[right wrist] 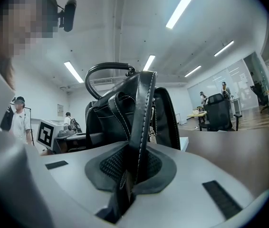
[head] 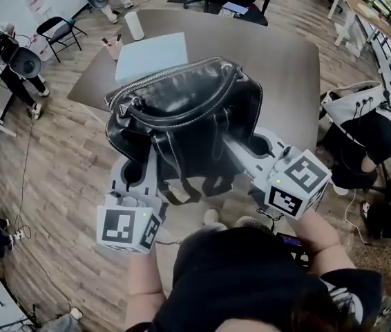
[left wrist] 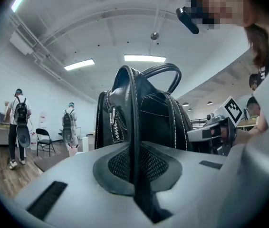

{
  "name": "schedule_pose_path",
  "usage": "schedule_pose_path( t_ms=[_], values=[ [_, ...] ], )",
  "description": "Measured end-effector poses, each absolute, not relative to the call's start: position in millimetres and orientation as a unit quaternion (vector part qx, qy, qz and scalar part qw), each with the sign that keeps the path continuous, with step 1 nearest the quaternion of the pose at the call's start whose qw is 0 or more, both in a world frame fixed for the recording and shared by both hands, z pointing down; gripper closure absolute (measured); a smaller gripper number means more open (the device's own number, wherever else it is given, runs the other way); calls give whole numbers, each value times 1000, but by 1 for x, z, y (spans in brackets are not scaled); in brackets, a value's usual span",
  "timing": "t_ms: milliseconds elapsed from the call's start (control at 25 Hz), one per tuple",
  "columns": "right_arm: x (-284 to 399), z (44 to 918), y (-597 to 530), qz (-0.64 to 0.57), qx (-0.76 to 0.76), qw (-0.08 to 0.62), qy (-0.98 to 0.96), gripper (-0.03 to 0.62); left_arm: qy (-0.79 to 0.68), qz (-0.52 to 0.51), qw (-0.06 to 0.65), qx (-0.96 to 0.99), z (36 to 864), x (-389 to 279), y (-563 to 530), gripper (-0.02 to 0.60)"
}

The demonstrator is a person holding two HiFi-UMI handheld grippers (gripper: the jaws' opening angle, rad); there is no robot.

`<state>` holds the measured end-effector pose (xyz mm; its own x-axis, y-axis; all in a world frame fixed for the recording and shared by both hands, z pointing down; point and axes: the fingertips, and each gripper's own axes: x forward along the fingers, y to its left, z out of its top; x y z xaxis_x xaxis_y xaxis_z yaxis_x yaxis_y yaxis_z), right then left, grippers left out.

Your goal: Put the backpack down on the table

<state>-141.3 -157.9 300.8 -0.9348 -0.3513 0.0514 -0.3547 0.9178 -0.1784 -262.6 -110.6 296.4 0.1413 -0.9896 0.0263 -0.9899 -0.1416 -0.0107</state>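
A black leather backpack [head: 182,113] hangs in the air between my two grippers, in front of the near edge of the brown table [head: 278,68]. My left gripper [head: 153,159] is shut on a thin black strap [left wrist: 134,127] of the bag, which runs up between its pads. My right gripper [head: 231,144] is shut on a wider stitched strap [right wrist: 141,118]. Both sets of fingertips are hidden behind the bag in the head view. In the left gripper view the backpack [left wrist: 144,113] stands upright with its handle on top; the right gripper view shows the backpack [right wrist: 125,113] the same way.
On the table lie a light blue pad [head: 151,55], a white roll [head: 134,25] and a cup of pens [head: 114,47]. A folding chair [head: 57,30] stands at far left. A person [head: 368,140] sits at the right, beside a white bag [head: 351,102]. Wood floor lies below.
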Motion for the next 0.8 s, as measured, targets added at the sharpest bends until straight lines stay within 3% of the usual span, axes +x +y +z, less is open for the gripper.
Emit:
schedule_pose_path(
  t_ms=[200, 800],
  values=[
    [-167, 286, -200, 82, 210, 6, -974, 548, -640, 8, -5, 768, 281, -289, -156, 541],
    [-158, 277, -329, 57, 239, 1, -969, 546, -650, -2, -4, 760, 276, -282, -284, 541]
  ],
)
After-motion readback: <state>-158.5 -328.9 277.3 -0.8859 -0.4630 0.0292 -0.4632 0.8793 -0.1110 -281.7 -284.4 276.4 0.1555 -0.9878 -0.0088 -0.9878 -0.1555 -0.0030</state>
